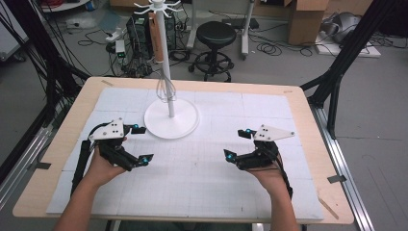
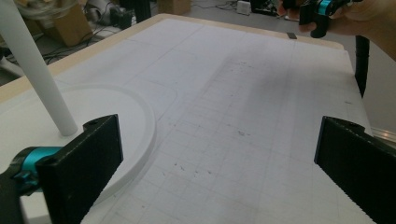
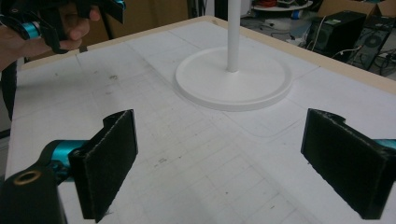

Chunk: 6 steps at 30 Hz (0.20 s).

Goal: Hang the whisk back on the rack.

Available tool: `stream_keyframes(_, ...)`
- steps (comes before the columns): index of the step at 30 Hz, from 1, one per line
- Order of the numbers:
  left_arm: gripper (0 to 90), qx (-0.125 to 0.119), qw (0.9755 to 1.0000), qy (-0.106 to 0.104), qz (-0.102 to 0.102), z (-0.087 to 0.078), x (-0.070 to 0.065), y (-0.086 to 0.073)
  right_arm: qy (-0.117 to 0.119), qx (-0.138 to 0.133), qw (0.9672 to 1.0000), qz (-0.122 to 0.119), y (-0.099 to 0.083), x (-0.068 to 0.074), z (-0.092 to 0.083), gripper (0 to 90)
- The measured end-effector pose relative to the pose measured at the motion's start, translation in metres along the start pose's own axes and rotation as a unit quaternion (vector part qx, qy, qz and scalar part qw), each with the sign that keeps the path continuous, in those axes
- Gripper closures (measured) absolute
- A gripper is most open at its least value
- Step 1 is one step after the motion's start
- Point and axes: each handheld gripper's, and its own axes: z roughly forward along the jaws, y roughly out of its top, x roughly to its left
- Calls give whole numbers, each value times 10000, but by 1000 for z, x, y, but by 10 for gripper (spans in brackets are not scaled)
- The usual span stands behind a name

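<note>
A white stand with a round base and a tall pole rises at the back middle of the mat. A whisk with a wooden handle hangs from its top hooks, beside the pole. My left gripper hovers open just left of the base, nothing between its jaws. My right gripper is open too, to the right of the base, and holds nothing. The left gripper view has the gripper over bare mat with the base on its left. From the right gripper, the base lies ahead.
A white gridded mat covers the wooden table. Black frame legs stand at both sides of the table. Behind it on the floor are a black stool, cables, computer cases and cardboard boxes.
</note>
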Motion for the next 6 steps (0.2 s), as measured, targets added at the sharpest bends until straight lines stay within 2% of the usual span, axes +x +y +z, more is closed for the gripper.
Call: stream_keyframes(6, 17, 35, 10000, 4, 6, 1, 1, -1, 12, 1, 10000, 16, 0, 0, 0, 99)
